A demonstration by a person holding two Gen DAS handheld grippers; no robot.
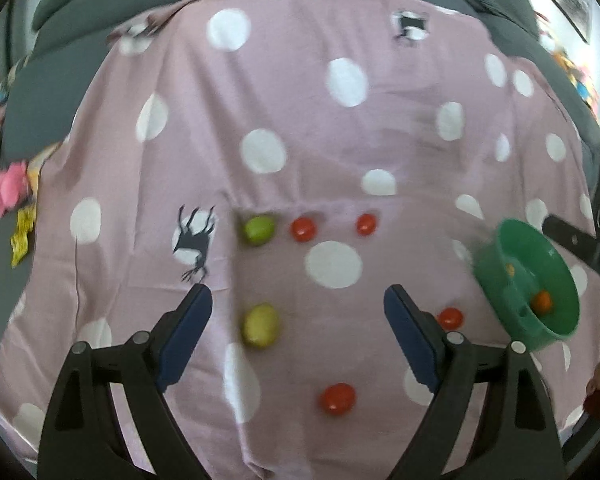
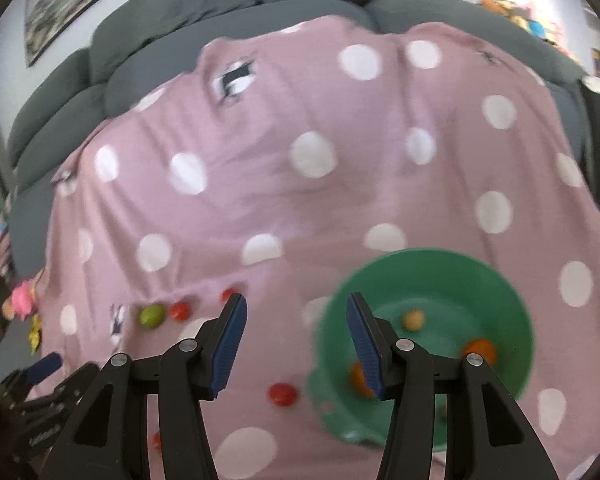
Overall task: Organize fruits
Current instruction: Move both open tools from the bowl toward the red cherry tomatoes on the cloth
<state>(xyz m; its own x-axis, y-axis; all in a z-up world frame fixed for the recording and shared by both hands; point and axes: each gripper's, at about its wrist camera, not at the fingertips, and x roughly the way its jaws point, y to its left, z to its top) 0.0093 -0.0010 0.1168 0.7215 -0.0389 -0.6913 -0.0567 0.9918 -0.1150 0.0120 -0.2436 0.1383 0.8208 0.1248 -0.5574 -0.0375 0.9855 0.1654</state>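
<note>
Two green-yellow fruits (image 1: pixel 259 230) (image 1: pixel 260 325) & four small red ones (image 1: pixel 303 229) lie scattered on cloth; green bowl (image 2: pixel 496 280), tilted, holds orange fruits (image 2: pixel 480 350).

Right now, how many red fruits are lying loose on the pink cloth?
4. Two sit side by side right of the far green fruit, one by the green bowl, one nearest. Others may be hidden.

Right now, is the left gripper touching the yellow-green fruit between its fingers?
Apart. The left wrist view shows the left gripper open, with pink cloth visible between each finger and the yellow-green fruit.
</note>
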